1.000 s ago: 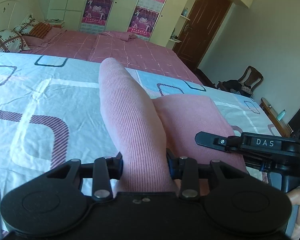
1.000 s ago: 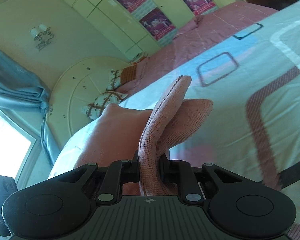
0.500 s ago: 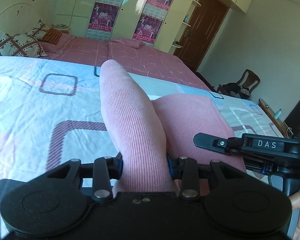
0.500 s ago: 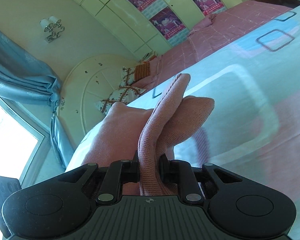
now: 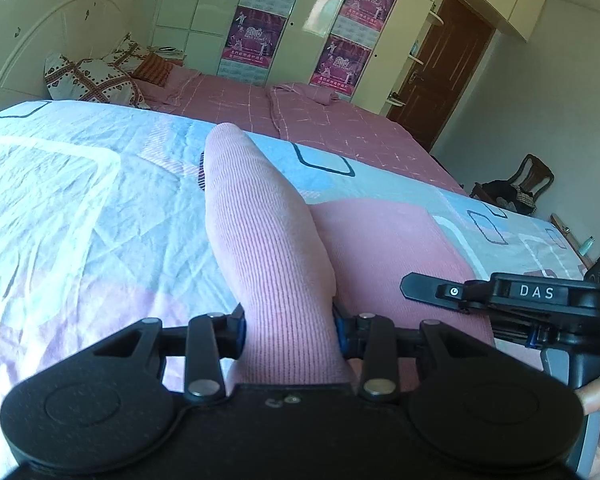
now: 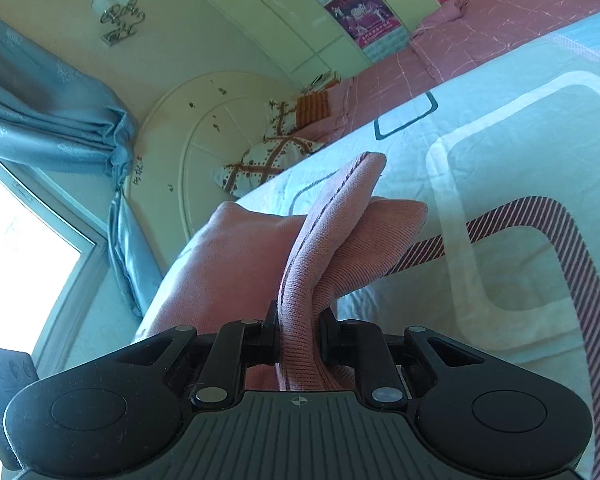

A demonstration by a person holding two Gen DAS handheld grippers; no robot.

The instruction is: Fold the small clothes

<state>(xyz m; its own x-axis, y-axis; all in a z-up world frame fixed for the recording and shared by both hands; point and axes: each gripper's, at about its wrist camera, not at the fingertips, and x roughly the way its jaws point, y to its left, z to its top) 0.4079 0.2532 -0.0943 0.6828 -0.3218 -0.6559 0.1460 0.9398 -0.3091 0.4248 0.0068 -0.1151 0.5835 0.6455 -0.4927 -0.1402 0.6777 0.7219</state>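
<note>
Left gripper point(image 5: 289, 330) and right gripper point(image 6: 298, 334), each with fingers clenched on a fold of the pink ribbed garment point(image 5: 268, 240), which hangs lifted between them above the patterned quilt point(image 5: 80, 208) of the bed; the rest of the cloth drapes toward the other gripper in each wrist view. In the left wrist view the right gripper's black body carries the white lettering "DAS" point(image 5: 536, 291) beside a power symbol. On the far wardrobe point(image 5: 388, 36), purple posters point(image 5: 252, 36) show large numerals resembling "2010", with the smaller print too blurred to read.
</note>
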